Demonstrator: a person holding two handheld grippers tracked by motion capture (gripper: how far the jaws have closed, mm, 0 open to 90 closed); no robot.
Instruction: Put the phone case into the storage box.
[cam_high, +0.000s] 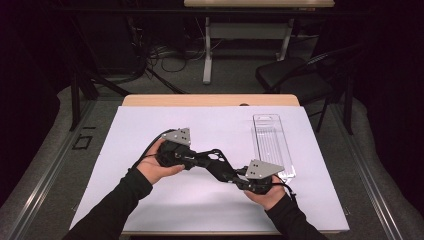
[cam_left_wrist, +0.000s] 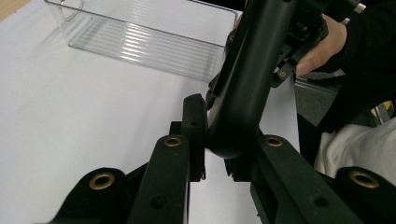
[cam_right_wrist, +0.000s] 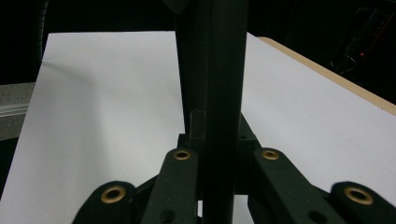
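Black bar (cam_high: 217, 162) is pinched by left tongs (cam_left_wrist: 223, 140) and right tongs (cam_right_wrist: 218, 128); placement into clear tray (cam_high: 272, 145) beyond right tongs is judged next.

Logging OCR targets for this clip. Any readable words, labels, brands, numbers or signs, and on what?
None readable on the black bar both grippers hold, the clear tray, the white sheet, or the grey plates.
A square outline marked on the floor carries no characters that can be read.
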